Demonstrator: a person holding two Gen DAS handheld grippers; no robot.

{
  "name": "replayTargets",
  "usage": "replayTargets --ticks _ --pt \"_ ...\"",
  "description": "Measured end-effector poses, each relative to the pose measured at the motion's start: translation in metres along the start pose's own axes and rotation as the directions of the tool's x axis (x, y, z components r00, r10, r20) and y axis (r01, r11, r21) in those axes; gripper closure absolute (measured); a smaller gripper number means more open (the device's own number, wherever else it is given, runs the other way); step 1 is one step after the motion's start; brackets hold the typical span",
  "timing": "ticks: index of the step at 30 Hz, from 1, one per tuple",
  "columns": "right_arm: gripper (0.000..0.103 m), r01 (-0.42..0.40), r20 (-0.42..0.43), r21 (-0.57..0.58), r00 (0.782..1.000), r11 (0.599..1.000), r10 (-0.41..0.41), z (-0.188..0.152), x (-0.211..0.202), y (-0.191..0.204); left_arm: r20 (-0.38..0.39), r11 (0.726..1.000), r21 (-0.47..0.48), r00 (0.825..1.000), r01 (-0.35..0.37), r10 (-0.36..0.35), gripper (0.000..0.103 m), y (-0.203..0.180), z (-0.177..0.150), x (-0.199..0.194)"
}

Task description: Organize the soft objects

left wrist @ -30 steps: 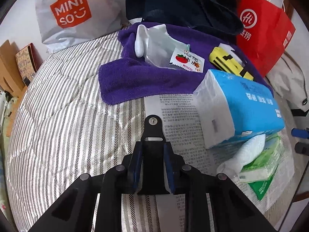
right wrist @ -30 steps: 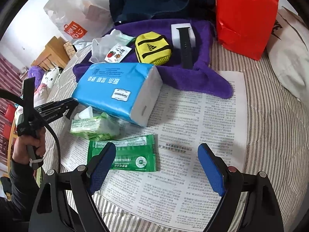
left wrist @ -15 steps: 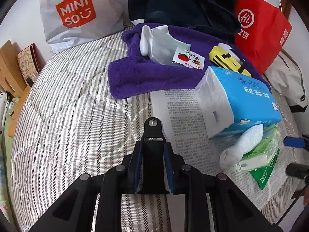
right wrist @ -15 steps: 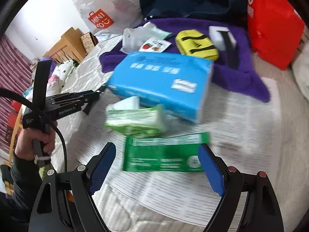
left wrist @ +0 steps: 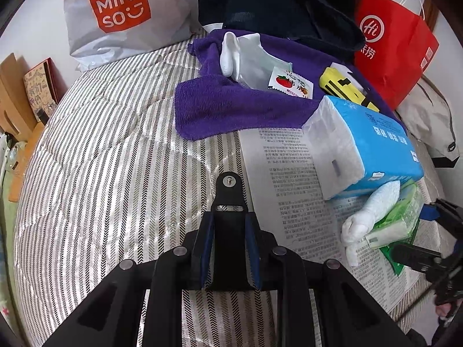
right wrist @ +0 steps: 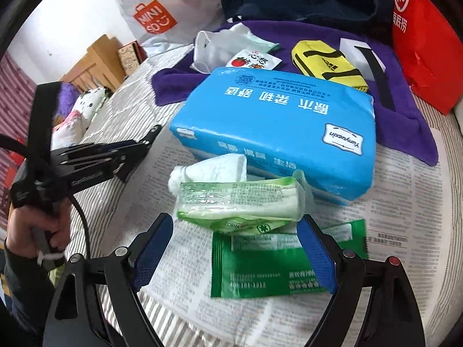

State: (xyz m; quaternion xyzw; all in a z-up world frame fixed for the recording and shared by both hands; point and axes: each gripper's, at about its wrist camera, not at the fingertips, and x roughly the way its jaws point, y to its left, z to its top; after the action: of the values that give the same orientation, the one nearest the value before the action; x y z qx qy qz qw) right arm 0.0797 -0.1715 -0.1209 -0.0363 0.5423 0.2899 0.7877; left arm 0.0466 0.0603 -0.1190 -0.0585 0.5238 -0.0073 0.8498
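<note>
My right gripper (right wrist: 234, 253) stands open wide over the newspaper (right wrist: 405, 231). A flat dark green packet (right wrist: 260, 266) lies between its pads, untouched. Just ahead lies a pale green tissue pack (right wrist: 240, 202) with a white crumpled tissue (right wrist: 211, 170) behind it, both against the big blue tissue pack (right wrist: 275, 133). My left gripper (left wrist: 228, 248) hovers over the striped bedcover (left wrist: 101, 173), shut on a flat black piece (left wrist: 228, 196) with a metal rivet. In the left wrist view the right gripper (left wrist: 419, 234) shows at the right edge beside the pale green pack (left wrist: 396, 219).
A purple towel (right wrist: 405, 121) behind carries a yellow pouch (right wrist: 327, 63), a white plastic bag (right wrist: 220, 46), a strawberry sachet (right wrist: 251, 59) and a white box with a black strap (right wrist: 373, 66). A red bag (right wrist: 425, 43), a Miniso bag (left wrist: 121, 14) and dark clothing (left wrist: 275, 3) line the back.
My right gripper has moved left and closer to the green packs, so the dark green packet now lies between its pads. It has come into the left wrist view. The left gripper has hardly moved.
</note>
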Motion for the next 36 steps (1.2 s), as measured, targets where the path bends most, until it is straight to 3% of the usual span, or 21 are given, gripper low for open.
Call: replayTargets --ticks 8,15,24,36 --pt "0.023 -0.011 0.030 0.023 0.999 1.000 0.010 0.002 0.010 -0.006 0.000 1.000 0.020 1.000 0.002 -0.002 0.080 0.000 0.000 0.000" --pt "0.023 -0.001 0.032 0.018 0.999 1.000 0.000 -0.005 -0.007 -0.014 0.002 0.994 0.091 0.999 -0.053 0.053 0.081 -0.009 0.001 0.003" --pt "0.023 0.004 0.089 0.014 0.996 1.000 -0.005 -0.005 -0.041 -0.026 0.023 0.999 0.039 0.999 -0.028 0.027 0.082 -0.004 0.006 -0.011" --pt "0.023 0.007 0.135 0.016 0.991 1.000 -0.009 0.008 -0.070 -0.046 0.080 0.998 0.060 0.997 -0.009 0.005 0.081 -0.015 0.030 -0.033"
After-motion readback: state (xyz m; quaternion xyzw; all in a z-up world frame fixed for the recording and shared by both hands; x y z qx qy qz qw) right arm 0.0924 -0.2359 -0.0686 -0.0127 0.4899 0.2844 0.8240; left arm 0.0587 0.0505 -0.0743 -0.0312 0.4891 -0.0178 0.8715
